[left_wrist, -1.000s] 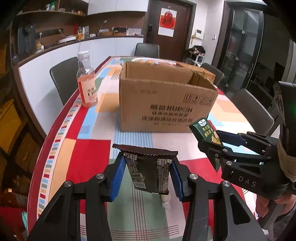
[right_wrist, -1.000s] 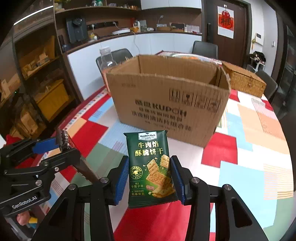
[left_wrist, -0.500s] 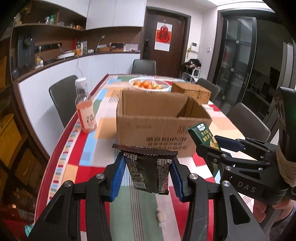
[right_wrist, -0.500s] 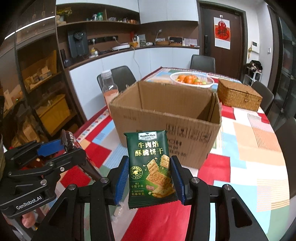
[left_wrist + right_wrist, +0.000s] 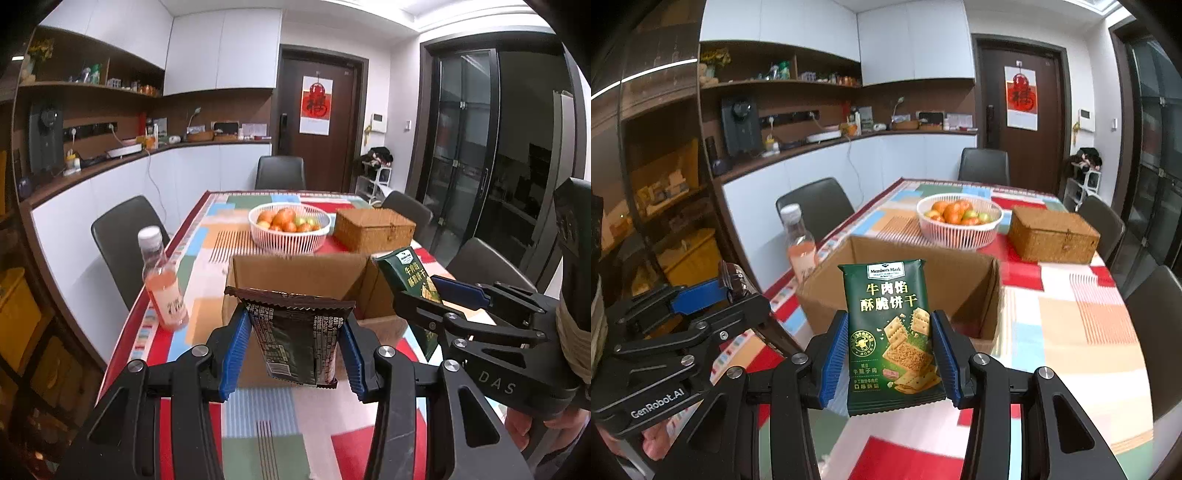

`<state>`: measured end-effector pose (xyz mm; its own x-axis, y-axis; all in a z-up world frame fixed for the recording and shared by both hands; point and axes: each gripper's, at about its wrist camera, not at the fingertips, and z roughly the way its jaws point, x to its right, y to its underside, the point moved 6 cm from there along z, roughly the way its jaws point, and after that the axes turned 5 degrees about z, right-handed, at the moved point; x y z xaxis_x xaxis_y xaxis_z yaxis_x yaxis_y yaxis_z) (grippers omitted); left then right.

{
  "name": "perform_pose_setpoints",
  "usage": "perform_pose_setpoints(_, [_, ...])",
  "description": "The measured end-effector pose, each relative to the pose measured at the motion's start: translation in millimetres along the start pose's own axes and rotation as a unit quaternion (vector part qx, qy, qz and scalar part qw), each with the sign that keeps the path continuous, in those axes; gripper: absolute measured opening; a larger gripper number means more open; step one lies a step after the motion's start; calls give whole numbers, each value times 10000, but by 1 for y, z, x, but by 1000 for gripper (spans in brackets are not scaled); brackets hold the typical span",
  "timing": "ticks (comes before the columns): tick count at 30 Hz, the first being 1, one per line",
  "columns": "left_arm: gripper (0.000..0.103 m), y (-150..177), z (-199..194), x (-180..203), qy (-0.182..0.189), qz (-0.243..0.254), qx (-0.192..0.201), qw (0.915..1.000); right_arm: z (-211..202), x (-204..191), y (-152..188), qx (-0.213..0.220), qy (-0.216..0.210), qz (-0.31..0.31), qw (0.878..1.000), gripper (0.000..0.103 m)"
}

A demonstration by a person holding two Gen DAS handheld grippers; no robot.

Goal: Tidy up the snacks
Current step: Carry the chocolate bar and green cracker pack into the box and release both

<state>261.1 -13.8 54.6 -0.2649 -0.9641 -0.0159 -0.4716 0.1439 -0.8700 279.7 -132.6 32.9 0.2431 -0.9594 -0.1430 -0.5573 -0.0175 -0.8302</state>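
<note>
The left hand-held gripper (image 5: 291, 354) was clamped on a dark packet (image 5: 297, 338), its blue pads (image 5: 233, 354) pressing both side edges, and held it upright in the air in front of the box (image 5: 295, 275). In the left wrist view the packet covered the middle of the box's near wall, its crimped top at about the height of the near rim.

The right hand-held gripper (image 5: 890, 360) was closed on a green packet (image 5: 892, 336), printed with crackers, and also held it upright above the counter (image 5: 1071, 325). In the right wrist view that packet stood before the open box (image 5: 964, 280), whose inside showed brown walls; the floor of the box was mostly hidden.

Seen from the left wrist, the right gripper (image 5: 424, 295) sat at 3 o'clock with the green packet (image 5: 413, 275) near the box's right corner. Seen from the right wrist, the left gripper (image 5: 738, 291) sat at 9 o'clock, the dark packet (image 5: 733, 278) showing only as an edge.

On the counter, a pink bottle (image 5: 162, 284) stood upright at 9 o'clock of the box, near the counter's edge. Beyond the box, at 12 o'clock, sat a white basket (image 5: 290, 236) of fruit, and a wicker case (image 5: 375, 230) lay just beside it at 3 o'clock.
</note>
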Motion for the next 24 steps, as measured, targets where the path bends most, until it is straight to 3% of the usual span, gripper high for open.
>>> perform_pose_setpoints(12, [46,-49,20,-4,-174,197,306,9992,11,14,-40,248,111,31,9996,46])
perform_pose_setpoints(18, [46,-60,52,-9,-112,155,67,9998,34,21,-53,130,153,7,9998,46])
perform_pose_setpoints(24, [46,-53,96,-11,-47,244,-558,9981,69,32,-54,-224,276,19,9994,46])
